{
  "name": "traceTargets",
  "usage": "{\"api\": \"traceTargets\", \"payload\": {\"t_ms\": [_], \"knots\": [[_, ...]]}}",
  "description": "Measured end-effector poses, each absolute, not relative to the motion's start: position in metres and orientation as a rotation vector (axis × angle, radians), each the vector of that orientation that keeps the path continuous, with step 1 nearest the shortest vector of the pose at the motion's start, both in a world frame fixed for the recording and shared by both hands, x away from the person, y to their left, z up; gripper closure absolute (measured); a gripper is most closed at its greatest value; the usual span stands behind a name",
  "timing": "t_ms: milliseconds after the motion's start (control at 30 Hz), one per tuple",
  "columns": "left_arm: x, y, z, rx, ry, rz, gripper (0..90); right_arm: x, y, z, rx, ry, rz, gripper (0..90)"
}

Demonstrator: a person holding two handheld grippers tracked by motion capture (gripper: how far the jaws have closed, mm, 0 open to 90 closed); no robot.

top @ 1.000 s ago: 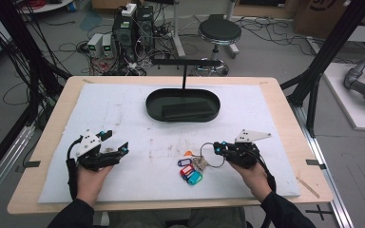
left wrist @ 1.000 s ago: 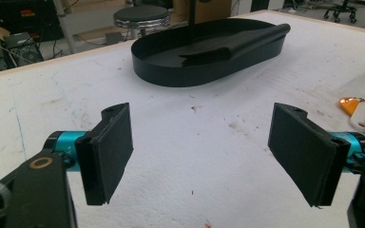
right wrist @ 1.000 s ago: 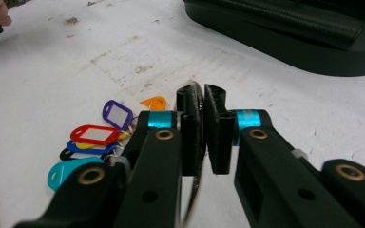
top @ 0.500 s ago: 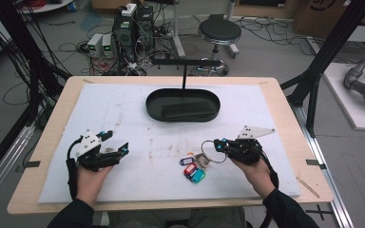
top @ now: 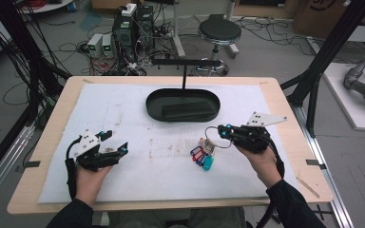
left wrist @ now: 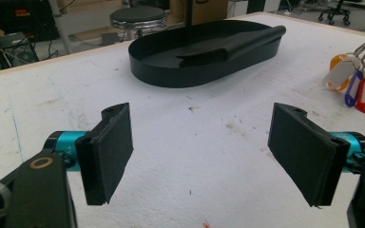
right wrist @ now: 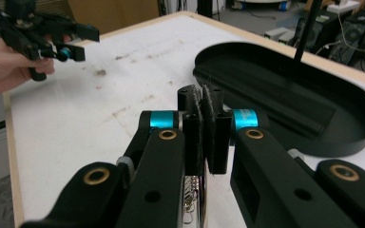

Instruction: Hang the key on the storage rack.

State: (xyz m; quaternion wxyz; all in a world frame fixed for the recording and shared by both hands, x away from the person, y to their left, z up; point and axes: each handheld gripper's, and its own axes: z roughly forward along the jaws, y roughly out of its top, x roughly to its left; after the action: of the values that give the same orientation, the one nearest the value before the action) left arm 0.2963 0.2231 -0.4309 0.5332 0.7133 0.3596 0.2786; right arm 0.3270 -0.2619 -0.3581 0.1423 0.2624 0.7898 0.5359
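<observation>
My right gripper [top: 221, 131] is shut on a metal key ring [top: 212, 138], held a little above the white mat, right of centre. A bunch of keys with coloured tags [top: 202, 156] hangs from the ring; whether the lowest tags touch the mat I cannot tell. In the right gripper view the jaws [right wrist: 202, 102] are pressed together, and a bit of the ring's metal [right wrist: 194, 202] shows below them. My left gripper [top: 119, 149] rests open at the mat's left side, pads [left wrist: 109, 149] wide apart with nothing between them. The tags [left wrist: 356, 88] lie far to its right.
A black oval tray [top: 154, 108] with a dark flat insert sits at the back centre of the mat, and a black T-shaped stand [top: 185, 64] rises behind it. The wooden table edge [top: 171, 205] runs along the front. Cables and a stool stand on the floor beyond.
My right gripper has risen with the key ring, drawing the keys and tags up and slightly toward the tray. The left gripper has stayed in place.
</observation>
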Motion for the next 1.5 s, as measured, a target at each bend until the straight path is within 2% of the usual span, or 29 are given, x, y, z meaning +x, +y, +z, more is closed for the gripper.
{"api": "traceTargets", "payload": {"t_ms": [300, 1500], "knots": [[0.296, 0.223, -0.431, 1.701, 0.854, 0.658, 23.2, 0.340, -0.267, -0.332, 0.715, 2.248, 1.592, 87.9], [0.297, 0.224, -0.431, 1.708, 0.838, 0.642, 23.2, 0.404, -0.260, -0.277, 0.701, 2.134, 1.592, 88.0]]}}
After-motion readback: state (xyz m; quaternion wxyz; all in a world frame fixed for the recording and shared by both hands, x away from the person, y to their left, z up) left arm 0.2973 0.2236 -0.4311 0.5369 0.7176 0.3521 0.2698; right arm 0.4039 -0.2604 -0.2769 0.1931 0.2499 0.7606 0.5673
